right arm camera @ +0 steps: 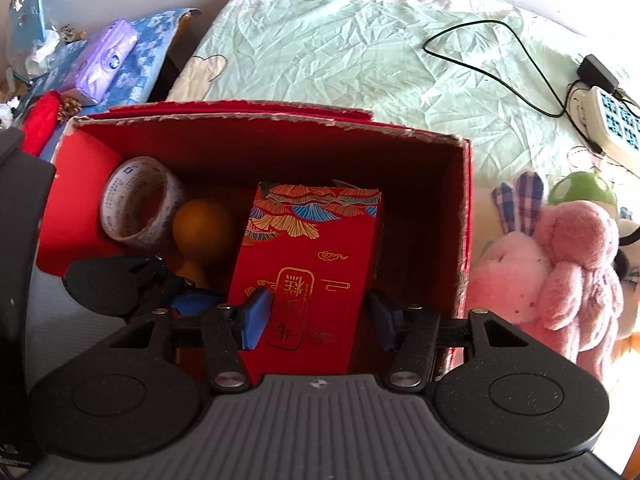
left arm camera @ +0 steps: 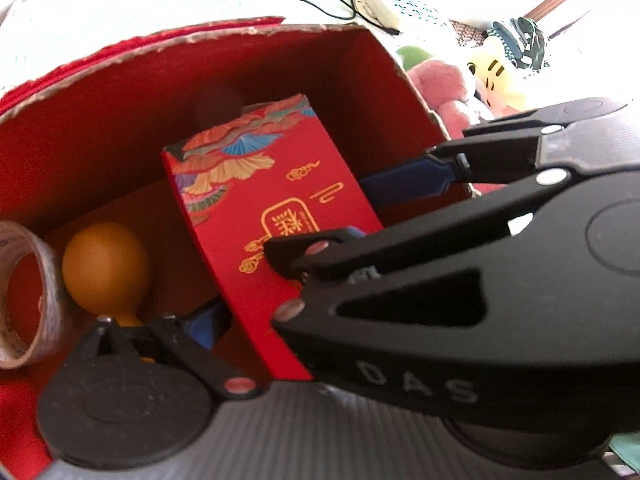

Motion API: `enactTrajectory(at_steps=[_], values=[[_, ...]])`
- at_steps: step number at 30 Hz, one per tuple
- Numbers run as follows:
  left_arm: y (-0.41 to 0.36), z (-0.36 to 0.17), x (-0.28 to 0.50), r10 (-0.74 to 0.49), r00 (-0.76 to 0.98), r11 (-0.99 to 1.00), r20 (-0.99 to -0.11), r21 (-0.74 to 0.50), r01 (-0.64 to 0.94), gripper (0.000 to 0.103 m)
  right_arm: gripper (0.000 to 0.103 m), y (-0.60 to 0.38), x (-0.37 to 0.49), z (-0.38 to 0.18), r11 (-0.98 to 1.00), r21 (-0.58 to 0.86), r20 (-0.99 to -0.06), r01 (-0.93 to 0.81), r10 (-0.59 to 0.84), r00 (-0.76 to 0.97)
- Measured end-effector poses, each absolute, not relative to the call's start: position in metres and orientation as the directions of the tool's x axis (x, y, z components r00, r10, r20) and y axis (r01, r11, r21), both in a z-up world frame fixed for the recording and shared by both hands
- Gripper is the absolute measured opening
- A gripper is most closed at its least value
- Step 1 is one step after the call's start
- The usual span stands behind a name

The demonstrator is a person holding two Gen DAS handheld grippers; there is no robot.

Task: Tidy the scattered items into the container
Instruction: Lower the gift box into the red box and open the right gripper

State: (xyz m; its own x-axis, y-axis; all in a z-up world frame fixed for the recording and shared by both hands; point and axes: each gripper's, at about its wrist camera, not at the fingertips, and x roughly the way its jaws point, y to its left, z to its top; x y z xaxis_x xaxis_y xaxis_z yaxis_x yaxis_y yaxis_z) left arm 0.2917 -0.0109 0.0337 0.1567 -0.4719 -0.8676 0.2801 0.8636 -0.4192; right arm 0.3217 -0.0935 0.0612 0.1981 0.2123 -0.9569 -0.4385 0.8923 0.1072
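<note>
My right jaws stand wide astride the red gift box [right arm camera: 312,264], one blue pad [right arm camera: 256,318] over its left edge and the other just off its right edge. I cannot tell whether they press. Of my left jaws only one finger [left arm camera: 200,322] shows, at the box's 9 o'clock, so I cannot tell how they stand.

The box sits tilted inside the red carton [right arm camera: 464,220], the container. Dark open floor lies between the box and the carton's wall at 3 o'clock, and more toward the ragged far rim at 12 o'clock. At 9 to 10 o'clock an orange bulb-shaped object [right arm camera: 202,224] sits just beside the box, with a tape roll [right arm camera: 136,208] touching it.

Count inside: one box, one bulb, one roll.

Outside, on the bed sheet [right arm camera: 340,48]: plush toys [right arm camera: 580,264] against the carton at 3 o'clock, and one power strip [right arm camera: 616,120] at 2 o'clock.
</note>
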Motion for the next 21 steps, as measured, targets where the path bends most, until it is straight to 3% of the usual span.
enactTrajectory(at_steps=[10,16,21], values=[[-0.01,0.032,0.291,-0.482,0.159,0.858,-0.862,-0.427,0.285,0.098,0.058,-0.096,0.324,0.066,0.9,0.093,-0.949,-0.426,0.21,0.237],[0.008,0.037,0.277,-0.478,0.18,0.861,-0.86,-0.417,0.292,0.098,0.051,-0.102,0.329,0.06,0.88,0.319,-0.915,-0.352,0.383,0.126],[0.021,0.037,0.265,-0.446,0.171,0.873,-0.879,-0.384,0.302,0.098,0.05,-0.085,0.327,0.037,0.859,0.397,-0.901,-0.325,0.431,0.04]])
